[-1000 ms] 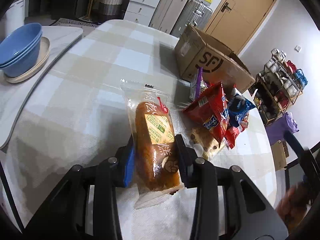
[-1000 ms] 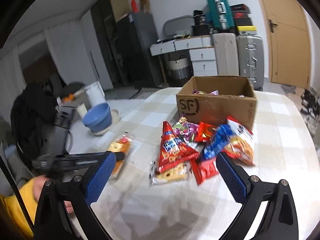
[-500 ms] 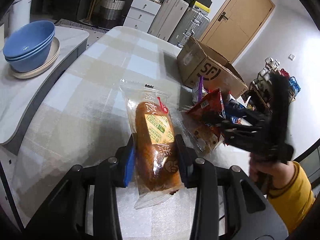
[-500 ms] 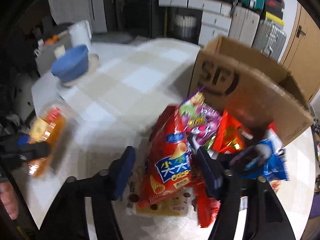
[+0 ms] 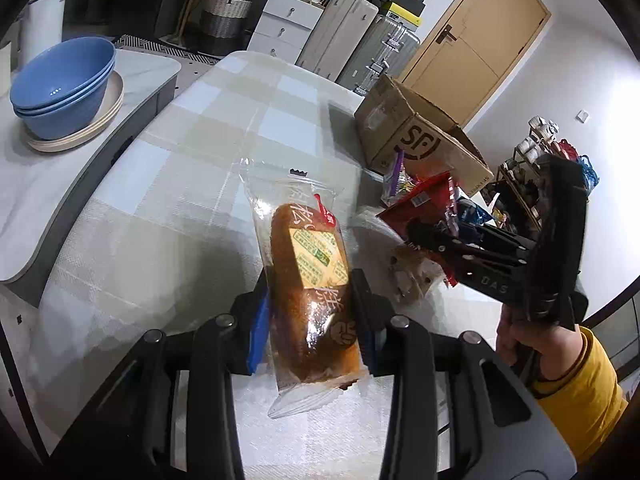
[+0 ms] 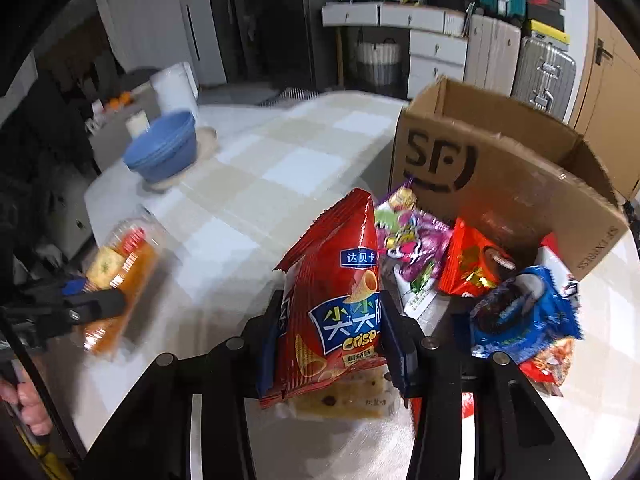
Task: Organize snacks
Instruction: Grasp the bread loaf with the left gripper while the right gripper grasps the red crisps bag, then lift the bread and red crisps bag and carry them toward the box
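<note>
Checked in pale beige and white, the tablecloth point(image 5: 208, 128) covers a rounded table with suitcases point(image 5: 360, 36), white drawers point(image 5: 288, 12) and a wooden door point(image 5: 476, 36) along the far wall. On a grey side counter at the left, stacked blue bowls point(image 5: 64, 84) sit on a pale plate. An open cardboard box point(image 6: 508, 168) marked SF stands at the far right of the table, and loose snack packets lie in a pile just in front of it.

Near the table's left edge, the left gripper point(image 5: 312, 320) pinches a clear-wrapped bread loaf point(image 5: 312, 272) at its near end; the wrapper's tail is partly hidden by the fingers. The right gripper point(image 6: 332, 336) is closing, with a red crisp bag point(image 6: 336, 292) standing between its pads, which already touch the bag's sides. A pale biscuit pack point(image 6: 344, 396) under that bag is mostly covered. The blue cookie packet point(image 6: 520, 312) at the right is blurred. Inside the box, nothing can be made out.
</note>
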Demonstrator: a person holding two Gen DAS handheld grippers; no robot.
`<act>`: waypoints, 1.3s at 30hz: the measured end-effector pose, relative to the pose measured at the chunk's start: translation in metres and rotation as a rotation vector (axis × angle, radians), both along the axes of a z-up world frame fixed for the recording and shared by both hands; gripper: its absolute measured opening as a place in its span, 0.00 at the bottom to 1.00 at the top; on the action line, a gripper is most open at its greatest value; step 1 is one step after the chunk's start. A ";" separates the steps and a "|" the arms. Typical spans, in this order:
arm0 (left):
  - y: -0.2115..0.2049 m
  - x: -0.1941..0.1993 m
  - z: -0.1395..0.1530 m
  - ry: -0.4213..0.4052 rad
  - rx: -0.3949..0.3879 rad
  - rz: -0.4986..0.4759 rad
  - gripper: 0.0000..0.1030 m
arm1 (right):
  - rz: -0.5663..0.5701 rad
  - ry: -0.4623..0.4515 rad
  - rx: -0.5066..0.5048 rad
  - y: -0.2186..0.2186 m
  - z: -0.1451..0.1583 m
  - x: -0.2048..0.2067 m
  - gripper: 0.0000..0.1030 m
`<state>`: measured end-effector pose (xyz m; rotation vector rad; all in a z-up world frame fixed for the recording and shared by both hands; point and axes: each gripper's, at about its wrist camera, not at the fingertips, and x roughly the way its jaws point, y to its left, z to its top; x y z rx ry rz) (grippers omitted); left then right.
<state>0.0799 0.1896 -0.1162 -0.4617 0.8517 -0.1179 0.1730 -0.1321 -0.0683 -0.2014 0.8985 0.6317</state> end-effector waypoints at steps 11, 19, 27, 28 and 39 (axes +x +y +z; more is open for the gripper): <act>-0.039 -0.010 0.030 -0.053 0.037 -0.070 0.32 | -0.035 -0.073 0.290 -0.063 0.071 -0.062 0.43; -0.086 -0.014 0.048 -0.089 0.060 -0.162 0.32 | -0.123 -0.174 0.371 -0.123 0.093 -0.119 0.43; -0.121 -0.015 0.058 -0.104 0.077 -0.231 0.32 | -0.281 -0.159 0.455 -0.187 0.079 -0.153 0.43; -0.126 -0.015 0.059 -0.105 0.079 -0.239 0.32 | -0.288 -0.155 0.459 -0.189 0.077 -0.155 0.43; -0.146 -0.018 0.061 -0.097 0.105 -0.277 0.32 | -0.320 -0.133 0.478 -0.206 0.069 -0.154 0.43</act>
